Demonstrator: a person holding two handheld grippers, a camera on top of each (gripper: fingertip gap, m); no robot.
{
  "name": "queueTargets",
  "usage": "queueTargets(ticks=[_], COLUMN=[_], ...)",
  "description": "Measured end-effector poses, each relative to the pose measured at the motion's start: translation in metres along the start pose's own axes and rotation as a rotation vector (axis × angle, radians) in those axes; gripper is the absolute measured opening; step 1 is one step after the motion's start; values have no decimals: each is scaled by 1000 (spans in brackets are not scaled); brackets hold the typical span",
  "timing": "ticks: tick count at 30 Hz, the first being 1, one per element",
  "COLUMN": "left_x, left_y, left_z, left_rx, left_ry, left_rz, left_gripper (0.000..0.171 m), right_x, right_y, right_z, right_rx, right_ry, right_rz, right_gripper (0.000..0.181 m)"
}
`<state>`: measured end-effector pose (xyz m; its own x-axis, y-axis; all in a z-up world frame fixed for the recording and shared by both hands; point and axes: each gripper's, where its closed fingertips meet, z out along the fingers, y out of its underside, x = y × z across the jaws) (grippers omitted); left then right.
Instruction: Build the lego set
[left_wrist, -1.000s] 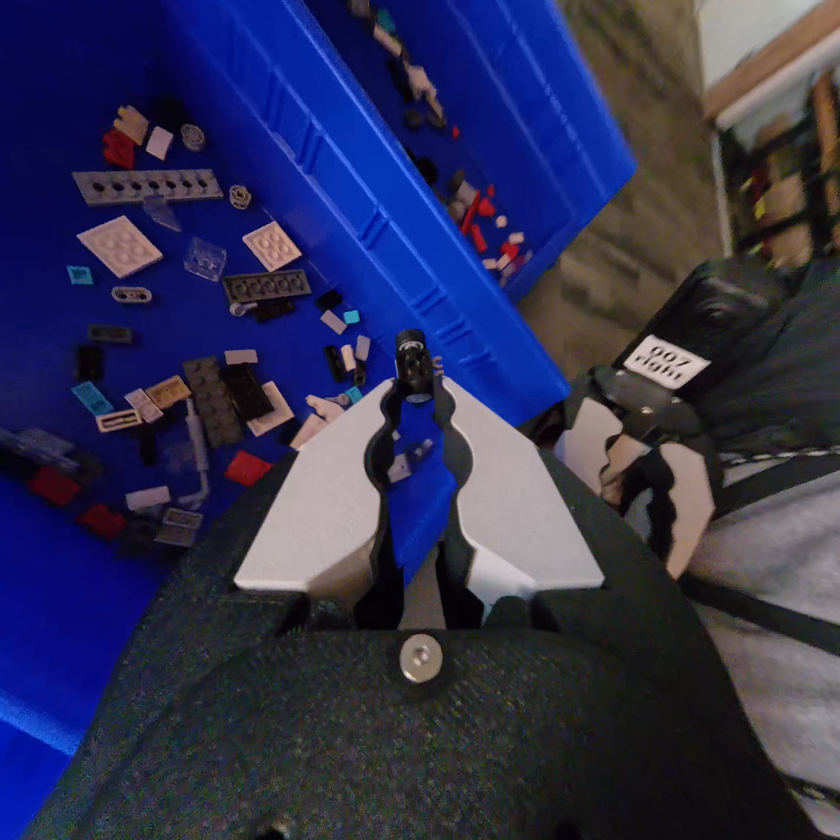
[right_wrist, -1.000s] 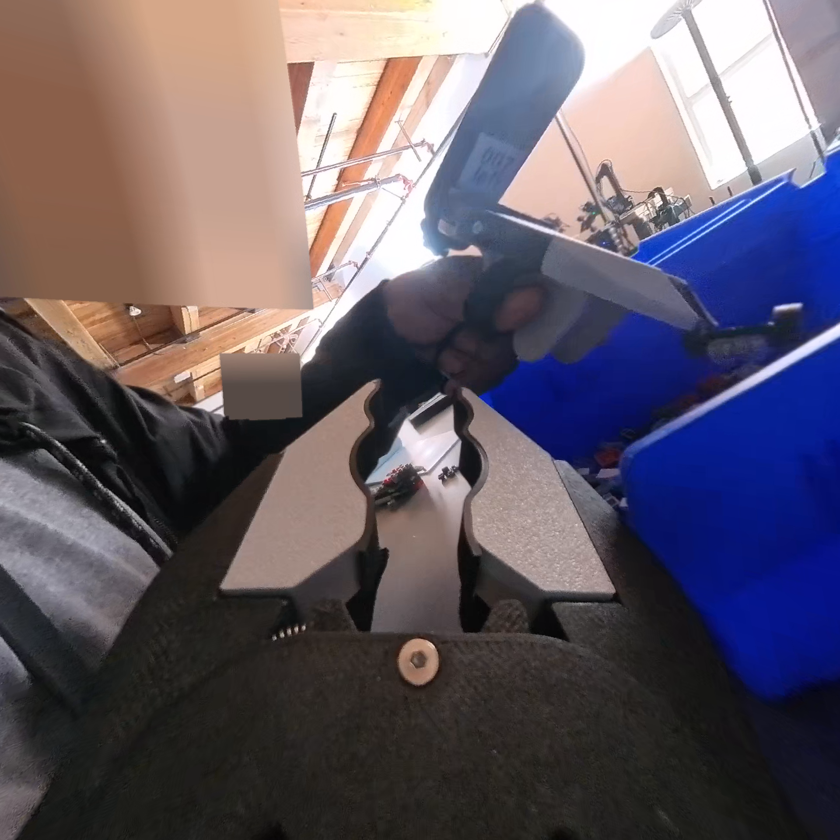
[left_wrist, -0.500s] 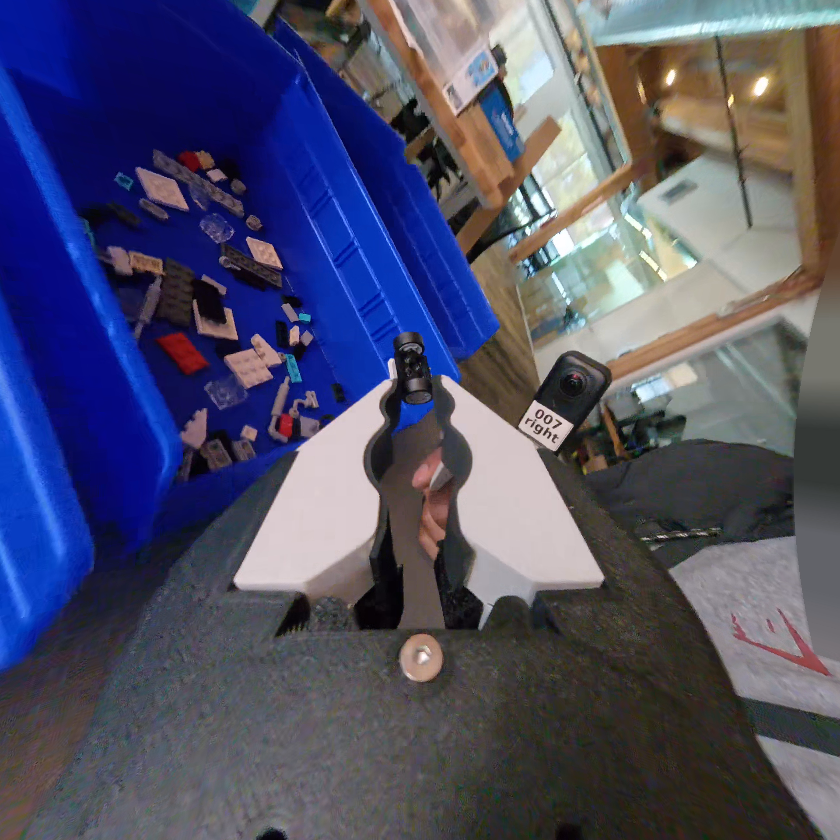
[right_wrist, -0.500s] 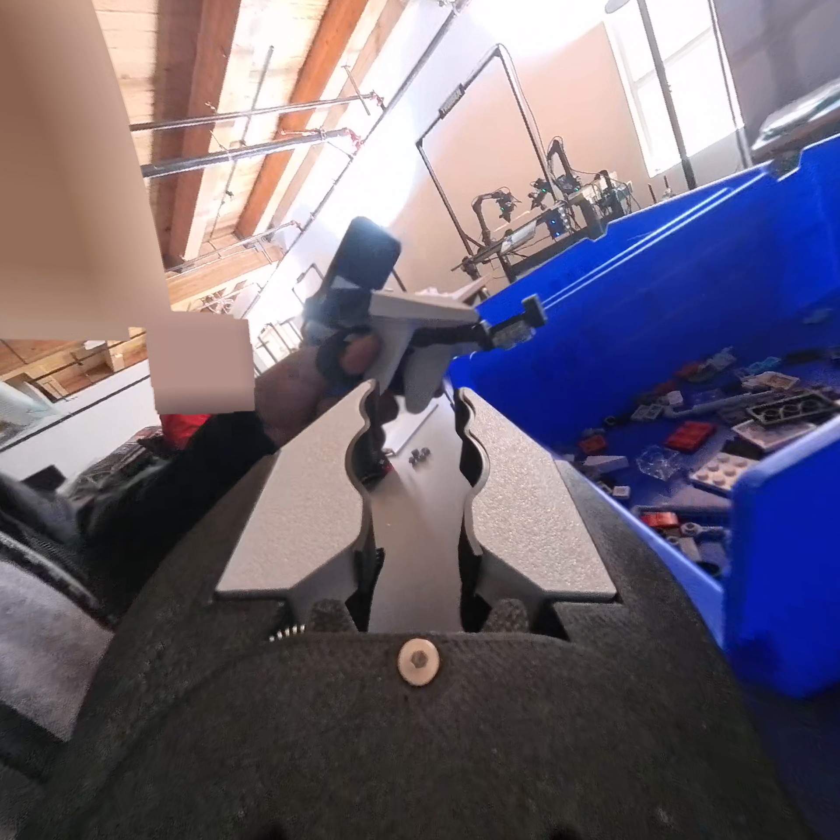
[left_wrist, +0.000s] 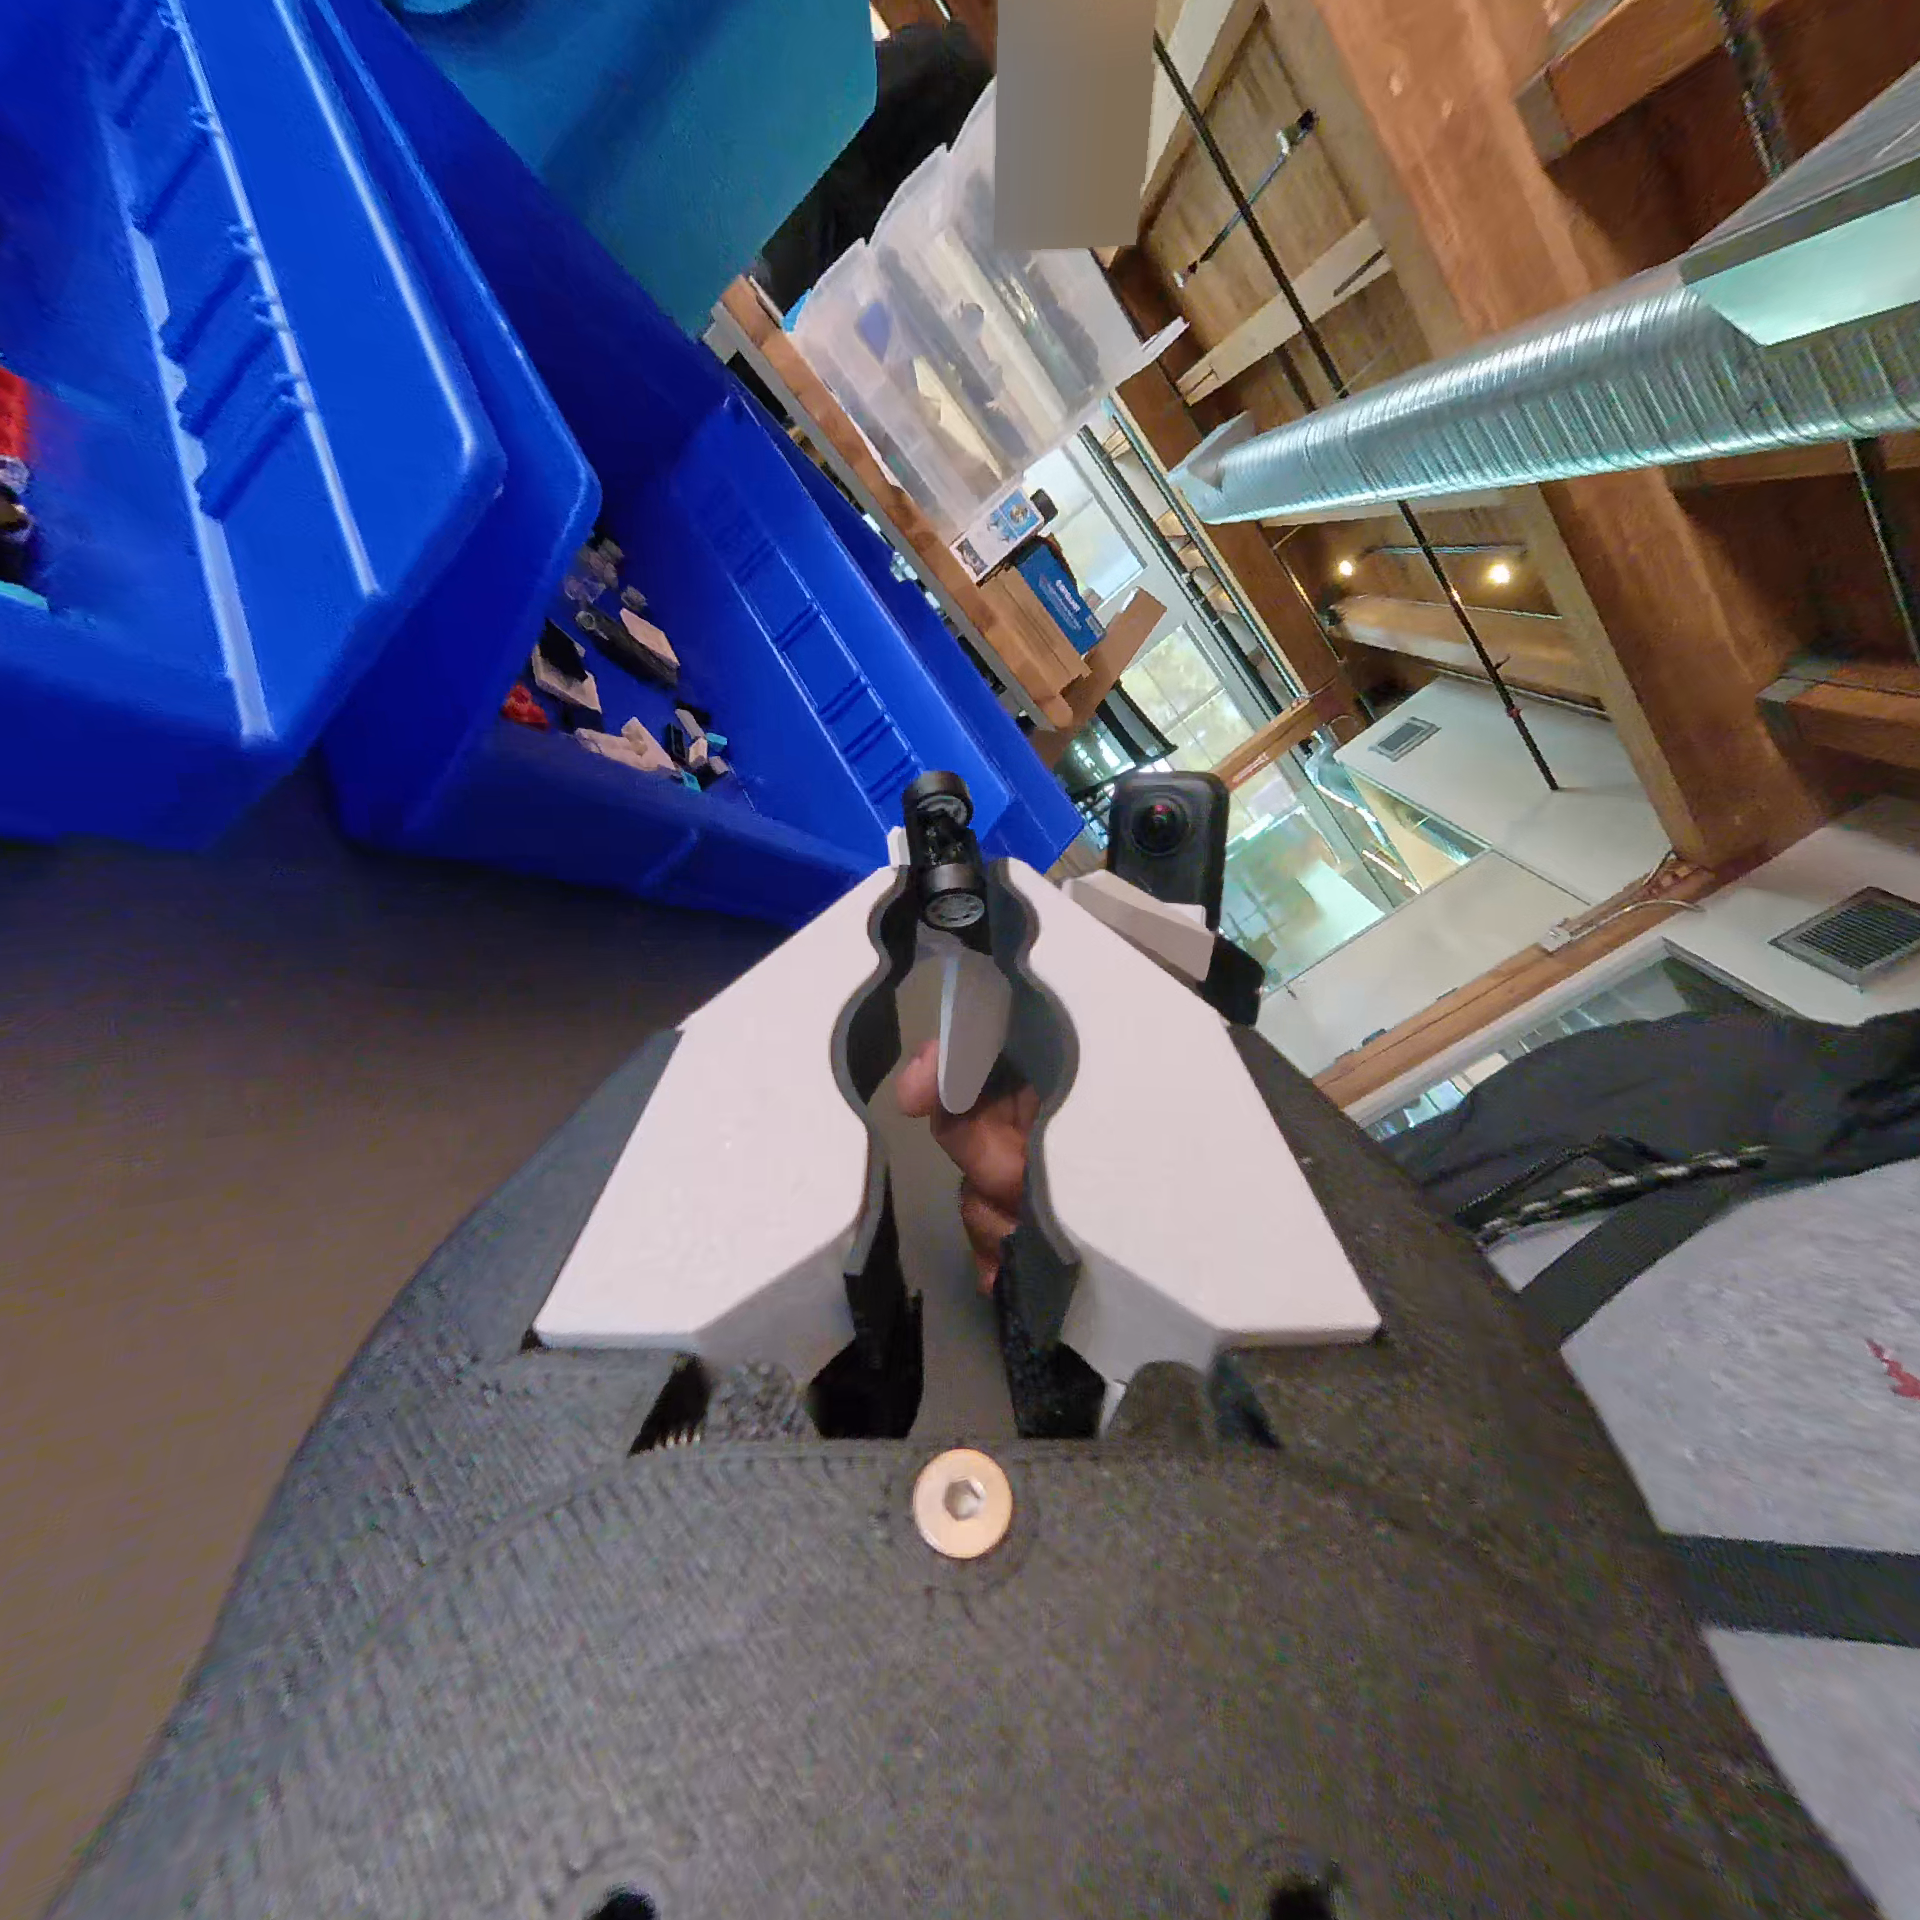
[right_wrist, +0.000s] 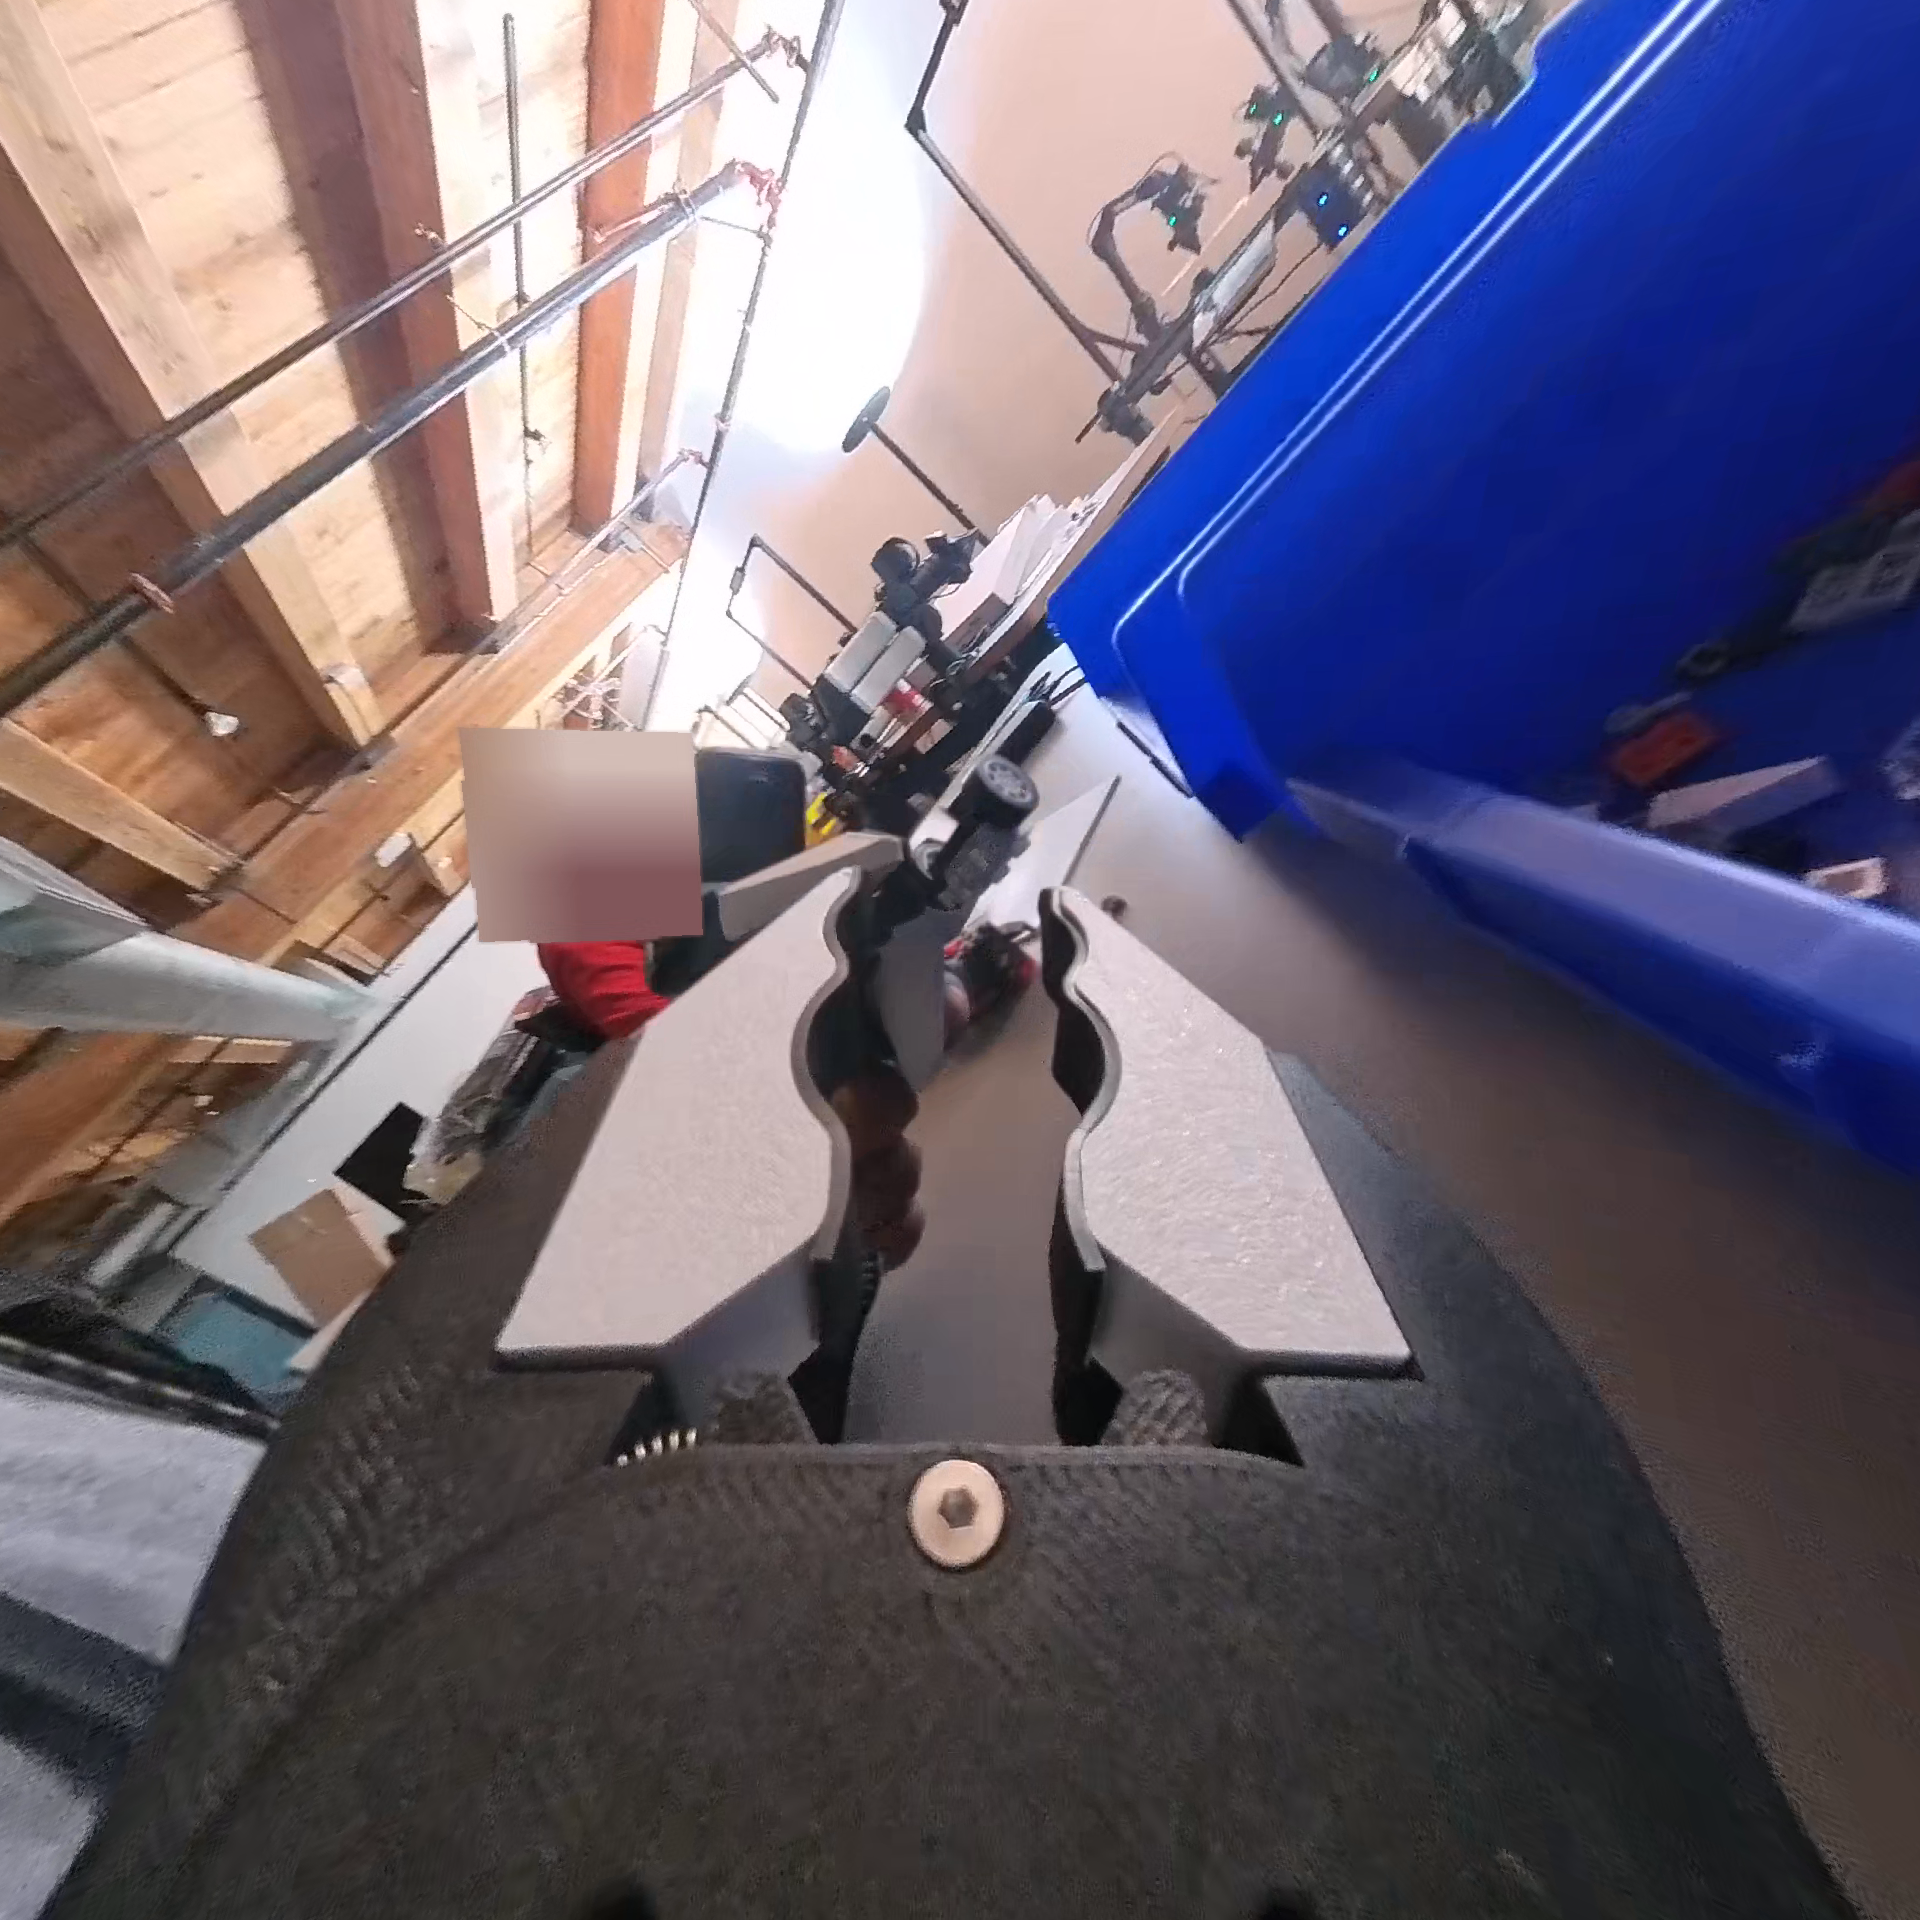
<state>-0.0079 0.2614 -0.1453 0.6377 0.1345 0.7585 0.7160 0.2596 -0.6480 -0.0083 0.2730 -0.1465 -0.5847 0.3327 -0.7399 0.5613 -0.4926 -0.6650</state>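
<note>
My left gripper (left_wrist: 945, 883) is shut on a small black wheel-and-axle piece (left_wrist: 940, 847) and holds it up above the dark table (left_wrist: 260, 1091). My right gripper (right_wrist: 956, 904) is open and empty. It also shows in the left wrist view (left_wrist: 1143, 925), just beyond the left tips. In the right wrist view the wheel piece (right_wrist: 1003, 795) sits in the left gripper's fingers (right_wrist: 800, 878), right in front of my open jaws. A small red and black partly built model (right_wrist: 982, 961) lies on the table beyond them.
Blue bins (left_wrist: 810, 665) with loose bricks (left_wrist: 623, 696) stand at the left of the left wrist view. One blue bin (right_wrist: 1455, 416) fills the right of the right wrist view. A hand (left_wrist: 977, 1143) holds the right gripper. A person in red (right_wrist: 597, 982) is far behind. Both grippers' tips are close together, under 4 cm apart.
My left gripper has come out over the bin to the table, still holding the wheel piece, and now faces the right gripper closely. The right gripper has stayed open.
</note>
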Motion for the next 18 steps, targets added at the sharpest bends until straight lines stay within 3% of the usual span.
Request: queueTargets(ticks=[5, 10, 18], left_x=[2, -3, -16], left_y=[5, 10, 7], left_z=[-10, -15, -24], left_rx=[4, -28, -110], left_ry=[21, 27, -22], left_rz=[33, 27, 5], left_gripper=[14, 14, 20], right_x=[-2, -3, -1], right_y=[11, 16, 15], right_z=[9, 14, 20], right_rx=[-26, -43, -111], right_ry=[-10, 3, 81], right_rz=[49, -19, -397], right_gripper=[27, 13, 12])
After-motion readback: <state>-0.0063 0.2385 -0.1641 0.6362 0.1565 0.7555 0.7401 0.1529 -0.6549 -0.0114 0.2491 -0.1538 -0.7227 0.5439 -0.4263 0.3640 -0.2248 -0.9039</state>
